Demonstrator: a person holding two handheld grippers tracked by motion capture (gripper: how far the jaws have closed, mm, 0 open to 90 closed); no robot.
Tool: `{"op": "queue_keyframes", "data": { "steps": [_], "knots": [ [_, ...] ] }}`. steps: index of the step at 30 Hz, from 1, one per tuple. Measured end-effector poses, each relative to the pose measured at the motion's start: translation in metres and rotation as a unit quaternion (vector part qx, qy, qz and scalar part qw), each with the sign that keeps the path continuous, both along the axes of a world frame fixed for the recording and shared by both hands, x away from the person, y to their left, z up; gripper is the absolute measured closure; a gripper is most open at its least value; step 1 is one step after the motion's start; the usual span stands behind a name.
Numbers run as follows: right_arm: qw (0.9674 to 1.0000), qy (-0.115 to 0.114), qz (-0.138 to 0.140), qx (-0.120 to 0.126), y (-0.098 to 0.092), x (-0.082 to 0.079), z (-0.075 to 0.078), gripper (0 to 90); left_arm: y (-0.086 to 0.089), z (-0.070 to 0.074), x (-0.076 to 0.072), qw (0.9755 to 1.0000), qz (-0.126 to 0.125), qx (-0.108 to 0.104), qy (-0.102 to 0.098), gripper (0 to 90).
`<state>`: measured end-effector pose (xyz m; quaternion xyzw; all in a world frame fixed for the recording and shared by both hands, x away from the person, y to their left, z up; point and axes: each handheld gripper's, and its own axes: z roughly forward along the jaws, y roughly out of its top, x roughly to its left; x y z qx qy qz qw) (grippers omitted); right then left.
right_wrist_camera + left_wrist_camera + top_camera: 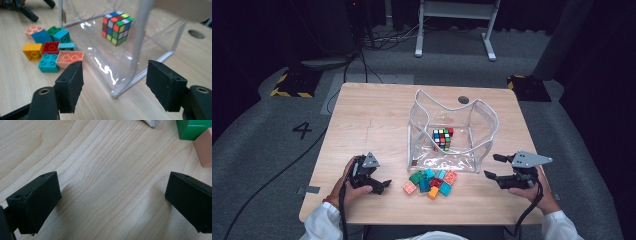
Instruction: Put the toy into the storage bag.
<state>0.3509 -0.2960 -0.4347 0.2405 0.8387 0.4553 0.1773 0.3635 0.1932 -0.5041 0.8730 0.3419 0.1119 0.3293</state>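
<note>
The right gripper (113,82), jaws wide and holding nothing, faces the near corner of the clear plastic bag (130,75); left gripper (112,202), also wide, rests beside the building blocks (431,181)

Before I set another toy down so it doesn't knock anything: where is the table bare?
The widest bare wood lies left of the clear bag, from the far edge down to the left gripper. A narrower strip runs right of the bag, above the right gripper. It is crowded in front of the bag, where the bricks cluster between both grippers.
</note>
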Motion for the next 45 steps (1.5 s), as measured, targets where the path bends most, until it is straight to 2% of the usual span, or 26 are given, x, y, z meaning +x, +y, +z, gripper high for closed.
{"op": "queue_keyframes", "data": {
  "steps": [3, 5, 9, 13, 17, 21, 24, 27, 29, 41, 43, 44, 45],
  "knots": [
    [0.9999, 0.008, 0.008, -0.010, 0.008, -0.003, -0.013, 30.5, 0.000, 0.000, 0.000, 1.0000, 0.000, 0.000, 0.000, 0.3],
    [0.9996, 0.021, 0.015, -0.011, 0.015, -0.004, -0.021, 30.7, 0.000, 0.000, 0.000, 1.0000, -0.001, 0.001, 0.000, 0.3],
    [0.9990, 0.020, 0.029, -0.027, 0.030, -0.002, -0.033, 31.2, 0.000, 0.000, 0.000, 1.0000, 0.001, 0.000, 0.000, 0.4],
    [0.9980, 0.033, 0.042, -0.034, 0.044, 0.000, -0.043, 31.3, 0.000, 0.000, 0.000, 1.0000, 0.000, 0.001, 0.000, 0.4],
    [0.9964, 0.035, 0.056, -0.054, 0.059, 0.002, -0.052, 31.3, 0.000, 0.000, 0.000, 1.0000, 0.000, 0.001, 0.000, 0.4],
    [0.9954, 0.040, 0.060, -0.063, 0.069, 0.004, -0.057, 31.5, 0.000, 0.000, 0.000, 1.0000, 0.000, 0.001, 0.000, 0.4],
    [0.9946, 0.059, 0.053, -0.068, 0.075, 0.004, -0.059, 31.5, 0.000, 0.000, 0.000, 1.0000, 0.001, 0.001, 0.000, 0.4],
    [0.9939, 0.058, 0.057, -0.074, 0.080, 0.006, -0.062, 31.5, 0.000, 0.000, 0.000, 1.0000, 0.001, 0.001, 0.000, 0.4],
    [0.9936, 0.047, 0.069, -0.076, 0.084, 0.008, -0.065, 31.4, 0.000, 0.000, 0.000, 1.0000, 0.000, 0.001, 0.000, 0.4],
    [0.9934, 0.053, 0.071, -0.072, 0.097, 0.008, -0.067, 29.9, 0.000, 0.000, 0.000, 1.0000, -0.001, 0.001, 0.000, 0.4],
    [0.9929, 0.048, 0.082, -0.072, 0.100, 0.008, -0.067, 29.2, 0.000, 0.000, 0.000, 1.0000, -0.001, 0.001, 0.000, 0.4],
    [0.9930, 0.056, 0.076, -0.071, 0.102, 0.006, -0.067, 29.1, 0.000, 0.000, 0.000, 1.0000, 0.000, 0.001, 0.000, 0.4],
    [0.9931, 0.044, 0.082, -0.071, 0.103, 0.008, -0.067, 29.0, 0.000, 0.000, 0.000, 1.0000, 0.000, 0.001, 0.000, 0.4]
  ]
}}
